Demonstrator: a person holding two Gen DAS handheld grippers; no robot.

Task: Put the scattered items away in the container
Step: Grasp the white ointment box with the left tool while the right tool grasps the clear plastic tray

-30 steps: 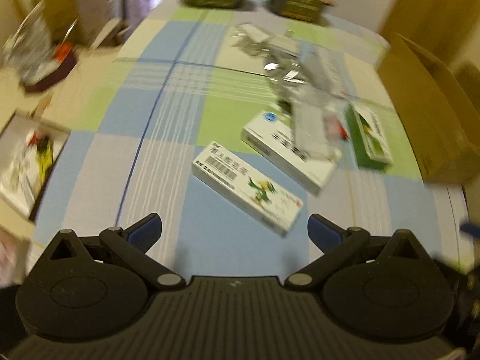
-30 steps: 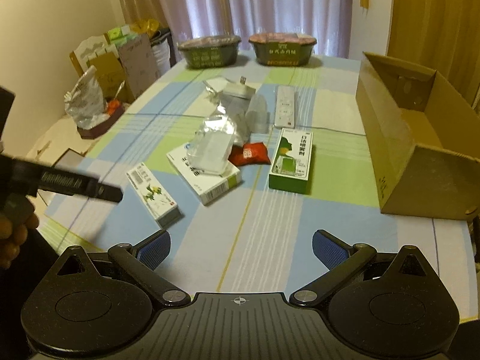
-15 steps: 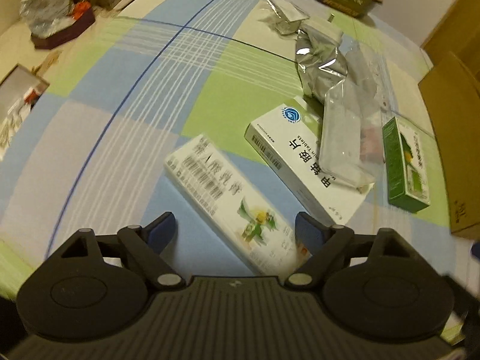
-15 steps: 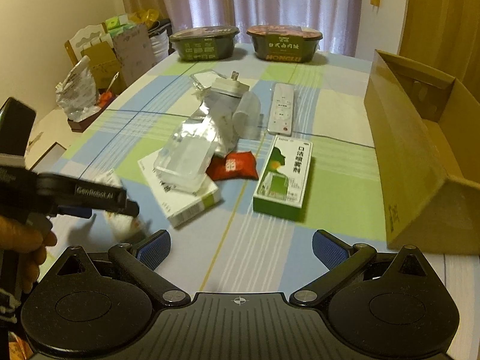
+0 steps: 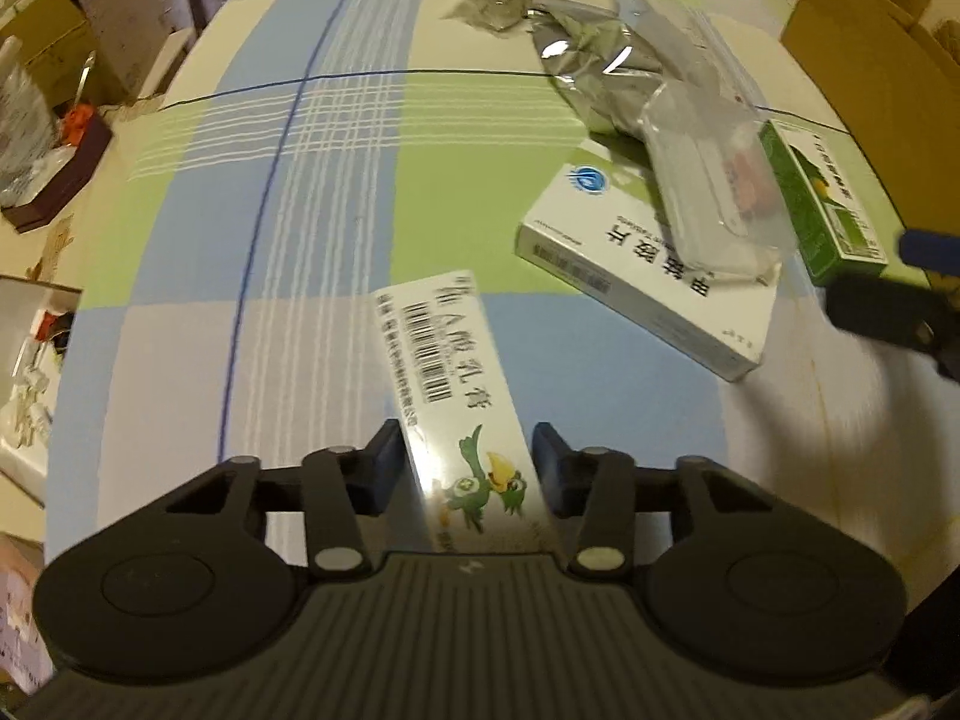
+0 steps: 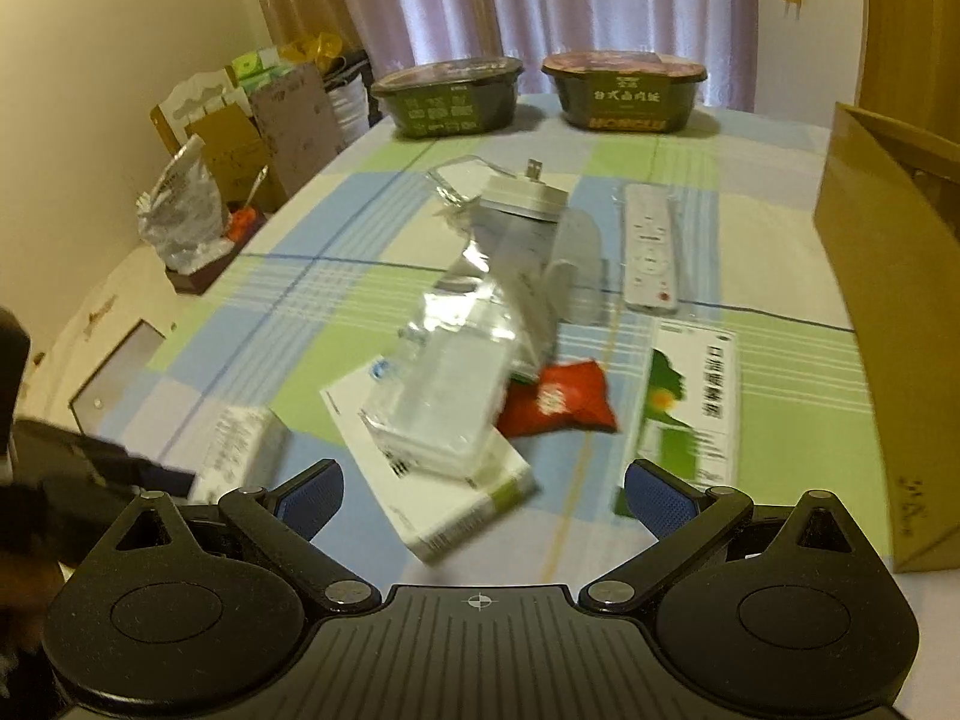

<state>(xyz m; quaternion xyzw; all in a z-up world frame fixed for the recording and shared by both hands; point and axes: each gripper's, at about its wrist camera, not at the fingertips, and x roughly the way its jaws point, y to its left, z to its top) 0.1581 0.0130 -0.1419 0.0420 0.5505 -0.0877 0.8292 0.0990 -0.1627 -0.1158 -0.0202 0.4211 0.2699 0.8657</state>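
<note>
My left gripper [image 5: 465, 462] is shut on the near end of a long white box with a barcode and a green parrot [image 5: 444, 360], which lies on the checked tablecloth. A bigger white box with a blue logo [image 5: 630, 282] lies to its right, and a clear plastic pack [image 5: 708, 192] rests on top of it. My right gripper [image 6: 483, 498] hovers open over that bigger white box [image 6: 432, 504], holding nothing. A green box [image 6: 690, 402] and a red sachet [image 6: 558, 402] lie just beyond. The open cardboard box [image 6: 888, 312] stands at the right.
A white remote [image 6: 648, 252], a white charger [image 6: 528, 198] and a silver foil pouch [image 5: 600, 78] lie mid-table. Two dark instant-food bowls [image 6: 450, 96] stand at the far edge. Cartons and bags [image 6: 240, 138] crowd the floor on the left.
My left gripper dropped down over the parrot box and its fingers closed in on it. My right gripper moved forward and lower toward the pile, still open.
</note>
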